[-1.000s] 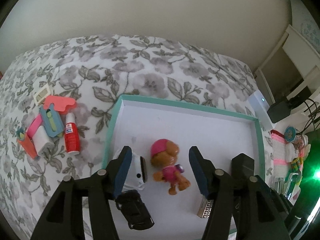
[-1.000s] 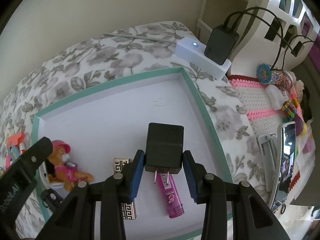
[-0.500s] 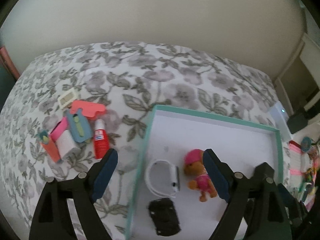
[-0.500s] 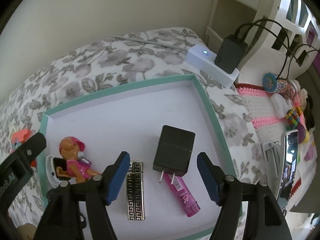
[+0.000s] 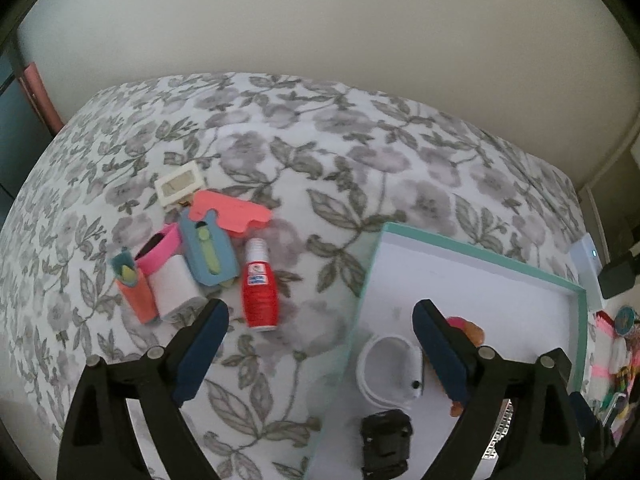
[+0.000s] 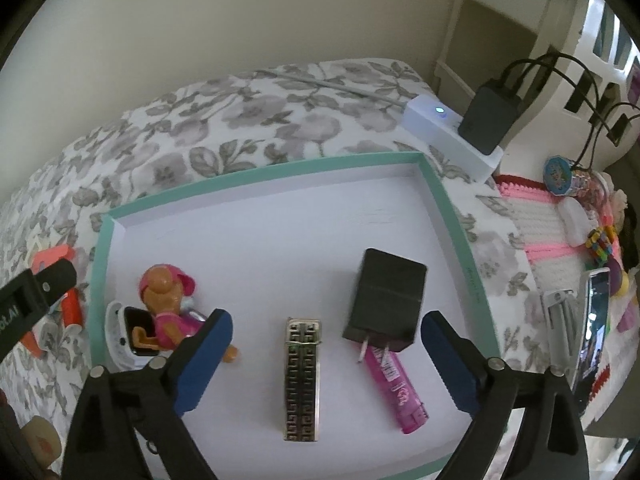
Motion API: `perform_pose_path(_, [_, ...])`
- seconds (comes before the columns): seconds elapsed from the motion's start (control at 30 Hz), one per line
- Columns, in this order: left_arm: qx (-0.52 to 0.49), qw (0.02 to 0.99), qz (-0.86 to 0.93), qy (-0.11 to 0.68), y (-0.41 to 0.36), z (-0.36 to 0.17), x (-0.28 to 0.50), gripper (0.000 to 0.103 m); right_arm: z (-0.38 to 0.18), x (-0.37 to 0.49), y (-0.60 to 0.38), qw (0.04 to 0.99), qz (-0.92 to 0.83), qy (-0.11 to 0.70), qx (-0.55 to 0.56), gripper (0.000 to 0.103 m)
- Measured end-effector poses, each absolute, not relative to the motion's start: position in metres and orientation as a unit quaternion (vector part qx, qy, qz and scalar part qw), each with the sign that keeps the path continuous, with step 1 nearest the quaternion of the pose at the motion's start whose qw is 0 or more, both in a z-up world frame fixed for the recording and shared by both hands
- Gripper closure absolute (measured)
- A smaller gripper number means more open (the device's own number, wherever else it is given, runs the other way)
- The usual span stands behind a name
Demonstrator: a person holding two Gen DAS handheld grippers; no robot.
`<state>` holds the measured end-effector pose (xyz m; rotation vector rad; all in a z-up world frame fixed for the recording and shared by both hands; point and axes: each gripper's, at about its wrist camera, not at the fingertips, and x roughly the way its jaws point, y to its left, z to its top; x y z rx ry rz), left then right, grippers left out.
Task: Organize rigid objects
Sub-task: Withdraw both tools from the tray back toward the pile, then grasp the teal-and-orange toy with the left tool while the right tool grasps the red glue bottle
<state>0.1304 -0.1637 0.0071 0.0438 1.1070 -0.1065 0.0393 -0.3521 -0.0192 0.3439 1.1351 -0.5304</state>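
In the left wrist view my left gripper [image 5: 318, 316] hangs over the flowered bedspread just left of the teal tray [image 5: 362, 280]. Its jaws are opening, with nothing between them. A red bottle [image 5: 259, 294] lies just ahead, beside a blue holder [image 5: 206, 254], a white roll [image 5: 174, 284] and an orange holder [image 5: 134, 292]. My right gripper [image 6: 326, 322] is over the tray, jaws opening and touching nothing. The black charger [image 6: 388, 300] lies ahead of it, resting on a pink lighter [image 6: 398, 388]. A patterned case [image 6: 303, 376], a pup toy [image 6: 168, 304] and a white watch [image 6: 128, 336] also lie in the tray.
A black toy car [image 5: 386, 446] sits in the tray's near corner. A cream frame [image 5: 180, 188] and a coral piece [image 5: 232, 212] lie behind the bottle. To the right are a white power strip [image 6: 436, 128] with a black adapter, a pink crochet mat [image 6: 540, 216] and a phone [image 6: 596, 320].
My right gripper let go of the black charger, which now lies in the tray on the pink lighter. My left gripper swung left from over the tray to the bedspread. Both jaws widened.
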Motion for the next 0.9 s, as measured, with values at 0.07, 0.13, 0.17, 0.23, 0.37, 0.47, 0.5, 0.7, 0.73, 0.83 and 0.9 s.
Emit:
perform_pose_path(0.07, [0.021,0.85,-0.044,0.525,-0.156,0.009,0.133,0.01,-0.018,0.041,-0.349,0.798,-0.247,0.527,0.156,0.004])
perform_pose_path(0.13, [0.022,0.85,-0.035,0.524,-0.149,0.011,0.136,0.01,-0.017,0.044,-0.342,0.801,-0.243,0.527,0.147,0.003])
perform_pose_path(0.17, [0.023,0.851,-0.029,0.525,-0.144,0.012,0.138,0.01,-0.016,0.045,-0.34,0.801,-0.241,0.528,0.144,0.003])
perform_pose_path(0.23, [0.02,0.85,-0.019,0.525,-0.133,0.014,0.142,0.009,-0.015,0.048,-0.332,0.804,-0.232,0.529,0.139,0.003])
perform_pose_path(0.37, [0.004,0.851,-0.003,0.524,-0.106,0.019,0.15,0.009,-0.01,0.059,-0.311,0.817,-0.208,0.524,0.12,0.0])
perform_pose_path(0.47, [-0.011,0.851,0.0,0.526,-0.088,0.021,0.154,0.009,-0.006,0.065,-0.294,0.825,-0.192,0.52,0.11,0.0])
perform_pose_path(0.5, [-0.015,0.85,0.002,0.526,-0.084,0.021,0.154,0.009,-0.005,0.067,-0.289,0.828,-0.187,0.517,0.109,0.0])
perform_pose_path(0.7, [-0.029,0.849,0.011,0.527,-0.059,0.024,0.159,0.009,0.003,0.08,-0.256,0.844,-0.147,0.505,0.1,0.0])
perform_pose_path(0.73, [-0.031,0.849,0.014,0.527,-0.054,0.024,0.16,0.009,0.004,0.082,-0.25,0.847,-0.137,0.504,0.103,0.0])
perform_pose_path(0.83, [-0.048,0.844,0.024,0.533,-0.04,0.021,0.163,0.009,0.006,0.093,-0.23,0.853,-0.11,0.501,0.101,0.0])
perform_pose_path(0.9, [-0.068,0.839,0.032,0.539,-0.03,0.017,0.164,0.009,0.007,0.099,-0.217,0.856,-0.095,0.5,0.091,0.0])
